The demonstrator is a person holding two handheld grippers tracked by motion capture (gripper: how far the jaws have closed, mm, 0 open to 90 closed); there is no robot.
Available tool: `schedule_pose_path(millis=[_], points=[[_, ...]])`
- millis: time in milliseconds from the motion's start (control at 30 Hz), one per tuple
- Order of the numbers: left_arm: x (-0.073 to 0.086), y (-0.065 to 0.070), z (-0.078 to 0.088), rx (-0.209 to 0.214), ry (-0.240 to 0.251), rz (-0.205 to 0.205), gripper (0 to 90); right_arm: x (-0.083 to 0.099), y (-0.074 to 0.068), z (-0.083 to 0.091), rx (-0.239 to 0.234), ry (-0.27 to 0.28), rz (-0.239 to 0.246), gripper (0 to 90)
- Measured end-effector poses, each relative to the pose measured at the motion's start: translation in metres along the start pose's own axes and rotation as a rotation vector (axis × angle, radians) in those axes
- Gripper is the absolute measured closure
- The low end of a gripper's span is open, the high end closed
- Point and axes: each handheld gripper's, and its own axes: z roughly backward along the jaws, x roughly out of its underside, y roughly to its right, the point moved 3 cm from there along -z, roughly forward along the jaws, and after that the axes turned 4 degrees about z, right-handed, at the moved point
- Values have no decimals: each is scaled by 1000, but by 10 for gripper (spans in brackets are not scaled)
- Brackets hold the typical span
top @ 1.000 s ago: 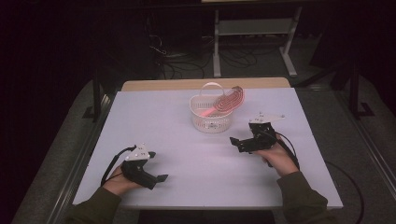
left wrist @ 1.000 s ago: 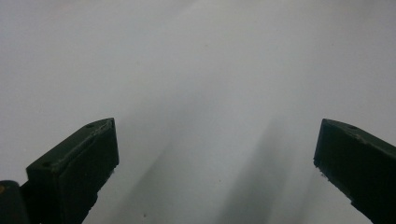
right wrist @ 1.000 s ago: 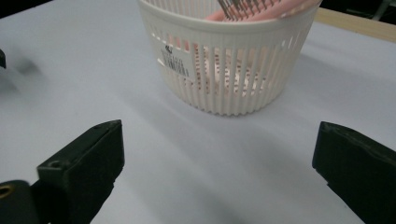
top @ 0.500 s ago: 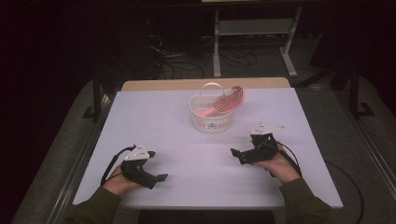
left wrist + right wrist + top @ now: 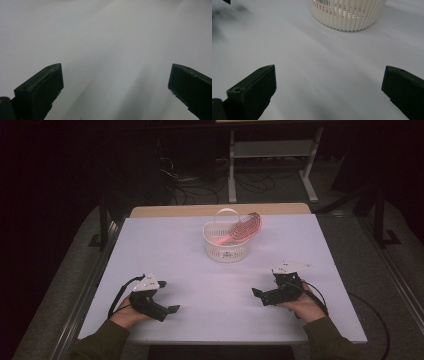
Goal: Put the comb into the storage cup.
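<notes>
Basket sits upper centre of the high view on the white table, with a pink ribbed plate leaning in it, top edge sticking out over the rim to the right. Looks like the placing is done: plate is in, nothing else loose on the table.

Left gripper rests lower left, jaws spread wide, holding nothing; its own view has bare table between the jaws. Right gripper rests lower right, well apart from the basket, jaws also wide and empty; basket wall shows at the top of its view.

Judgement: task basically finished, both hands parked near the front edge. Possibly left: seating the plate flatter.
</notes>
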Motion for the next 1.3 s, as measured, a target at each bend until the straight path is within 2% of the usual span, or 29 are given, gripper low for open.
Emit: schedule_pose_path(millis=[267, 533, 833, 1067, 1300], points=[[-3, 0, 0, -1, 9, -4, 0, 8, -3, 7, -15, -5, 17, 0], [-4, 0, 1, 3, 27, 9, 0, 16, -3, 11, -18, -21, 14, 0], [-4, 1, 0, 4, 23, 6, 0, 25, -2, 19, -18, -30, 10, 0], [-4, 1, 1, 4, 25, 5, 0, 26, -3, 15, -25, -35, 5, 0], [-4, 1, 1, 1, 22, 4, 0, 23, -6, 11, -32, -37, 20, 0]])
